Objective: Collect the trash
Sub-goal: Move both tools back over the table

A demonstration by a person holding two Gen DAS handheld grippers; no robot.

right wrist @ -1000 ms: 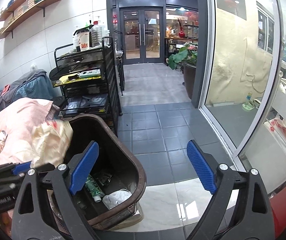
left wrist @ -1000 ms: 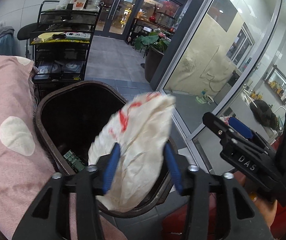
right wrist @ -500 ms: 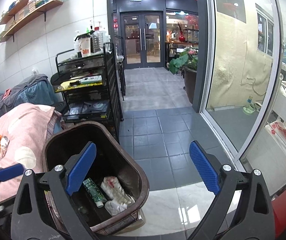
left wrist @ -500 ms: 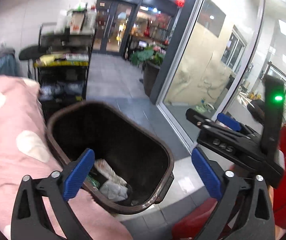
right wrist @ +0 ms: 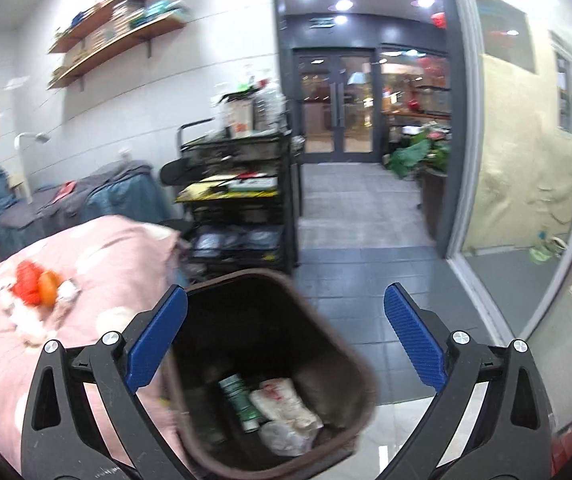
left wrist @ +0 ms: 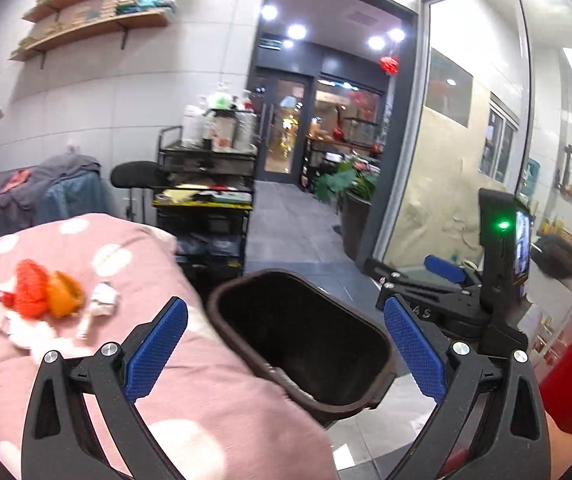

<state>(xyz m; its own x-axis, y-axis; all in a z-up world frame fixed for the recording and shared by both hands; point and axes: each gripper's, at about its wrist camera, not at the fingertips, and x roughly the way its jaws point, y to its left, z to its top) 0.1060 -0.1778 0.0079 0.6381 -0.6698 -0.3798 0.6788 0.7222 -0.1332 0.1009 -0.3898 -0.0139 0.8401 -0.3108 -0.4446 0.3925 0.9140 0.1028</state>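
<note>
A brown trash bin (left wrist: 365, 400) stands beside a pink dotted bed (left wrist: 222, 400). In the right wrist view the bin (right wrist: 357, 368) holds a white-and-red paper bag (right wrist: 282, 400), a green tube (right wrist: 240, 400) and crumpled plastic (right wrist: 286, 436). On the bed lie a red net bag (left wrist: 30, 292), an orange piece (left wrist: 64, 294) and white scraps (left wrist: 104, 300); they also show in the right wrist view (right wrist: 36, 286). My left gripper (left wrist: 286, 350) is open and empty above the bed edge and bin. My right gripper (right wrist: 286, 348) is open and empty above the bin, and shows in the left wrist view (left wrist: 441, 280).
A black wire cart (right wrist: 238, 204) with bottles and papers stands behind the bin. A potted plant (right wrist: 425, 172) stands by the glass wall (right wrist: 525, 160). Grey tiled floor (right wrist: 365, 240) leads to glass doors. Clothes lie piled at the back left (left wrist: 46, 196).
My left gripper opened and dropped the white-and-red paper bag into the bin, then swung left and up so the bed's trash came into view. The right gripper stayed open.
</note>
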